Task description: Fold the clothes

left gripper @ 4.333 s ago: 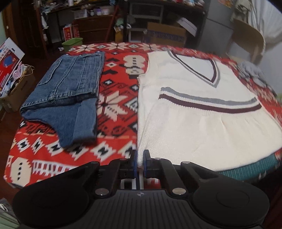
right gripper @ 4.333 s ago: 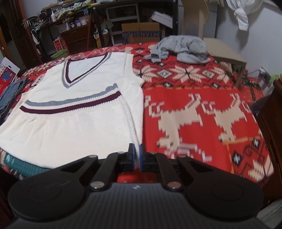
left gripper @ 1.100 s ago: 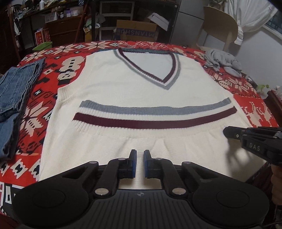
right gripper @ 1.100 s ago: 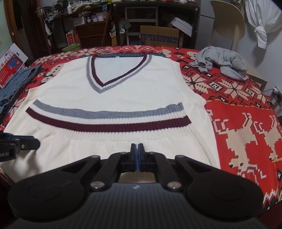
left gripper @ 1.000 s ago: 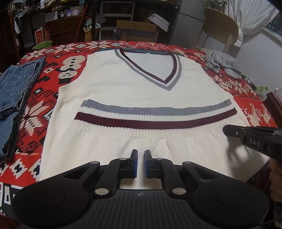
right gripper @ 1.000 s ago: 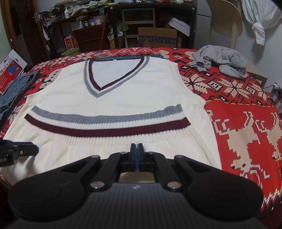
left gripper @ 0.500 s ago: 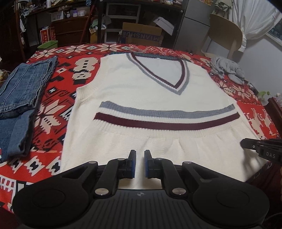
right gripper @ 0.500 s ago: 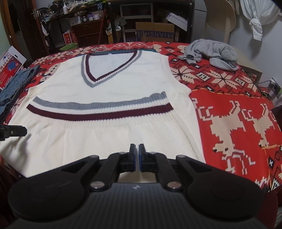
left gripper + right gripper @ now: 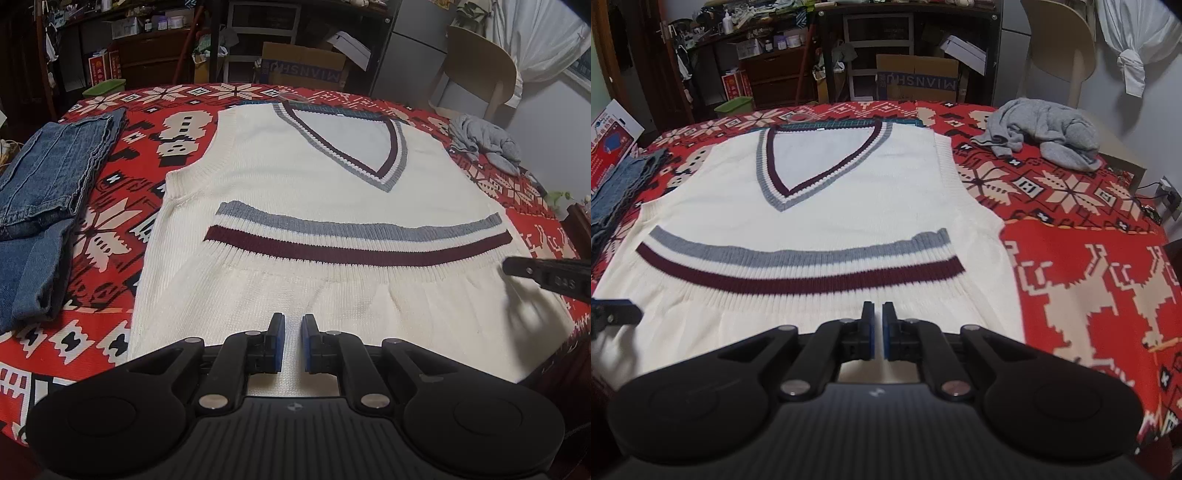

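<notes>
A cream knit vest (image 9: 295, 177) with a grey-and-maroon V-neck and two chest stripes lies flat, front up, on the red patterned blanket (image 9: 122, 229). My left gripper (image 9: 293, 321) hovers just above the vest's lower part, left of its middle. Its blue pads stand a narrow slit apart with nothing between them. Over the lower right part of the vest (image 9: 849, 221) hangs my right gripper (image 9: 878, 310), also nearly closed and empty. Each gripper's tip shows at the edge of the other's view: the right gripper (image 9: 511, 266) and the left gripper (image 9: 633, 314).
Folded blue jeans (image 9: 44, 184) lie on the blanket left of the vest. A crumpled grey garment (image 9: 1045, 136) sits at the far right. Beyond the far edge are a beige chair (image 9: 476, 70), a cardboard box (image 9: 916, 77) and cluttered shelves. The red blanket (image 9: 1089, 277) is bare right of the vest.
Both grippers drifted a little outward over the vest, so more of the jeans shows on the left. The right gripper's pads went from touching to a thin slit. The vest has not moved.
</notes>
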`<state>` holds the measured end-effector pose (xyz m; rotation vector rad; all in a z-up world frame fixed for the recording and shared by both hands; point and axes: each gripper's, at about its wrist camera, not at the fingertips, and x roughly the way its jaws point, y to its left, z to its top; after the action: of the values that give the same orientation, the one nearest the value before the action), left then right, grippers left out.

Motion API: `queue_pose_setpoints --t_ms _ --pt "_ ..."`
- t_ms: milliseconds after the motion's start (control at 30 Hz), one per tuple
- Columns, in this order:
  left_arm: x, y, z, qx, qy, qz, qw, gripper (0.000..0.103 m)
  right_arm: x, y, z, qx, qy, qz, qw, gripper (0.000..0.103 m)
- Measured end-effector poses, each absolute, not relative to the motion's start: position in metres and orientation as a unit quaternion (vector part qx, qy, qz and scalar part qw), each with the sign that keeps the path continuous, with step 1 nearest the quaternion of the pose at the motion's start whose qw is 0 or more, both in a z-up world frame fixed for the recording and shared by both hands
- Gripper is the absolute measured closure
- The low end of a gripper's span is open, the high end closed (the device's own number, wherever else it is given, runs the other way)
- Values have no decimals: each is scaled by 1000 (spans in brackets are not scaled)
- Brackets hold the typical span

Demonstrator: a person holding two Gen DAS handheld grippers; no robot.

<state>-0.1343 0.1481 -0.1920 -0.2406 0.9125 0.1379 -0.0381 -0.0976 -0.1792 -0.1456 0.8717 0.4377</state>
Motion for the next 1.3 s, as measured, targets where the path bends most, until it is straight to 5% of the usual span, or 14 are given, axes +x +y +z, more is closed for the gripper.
queue_pose_setpoints --t_ms 1300 --pt "-133 143 -193 -99 434 59 894 87 -51 -153 -187 -72 445 174 875 94"
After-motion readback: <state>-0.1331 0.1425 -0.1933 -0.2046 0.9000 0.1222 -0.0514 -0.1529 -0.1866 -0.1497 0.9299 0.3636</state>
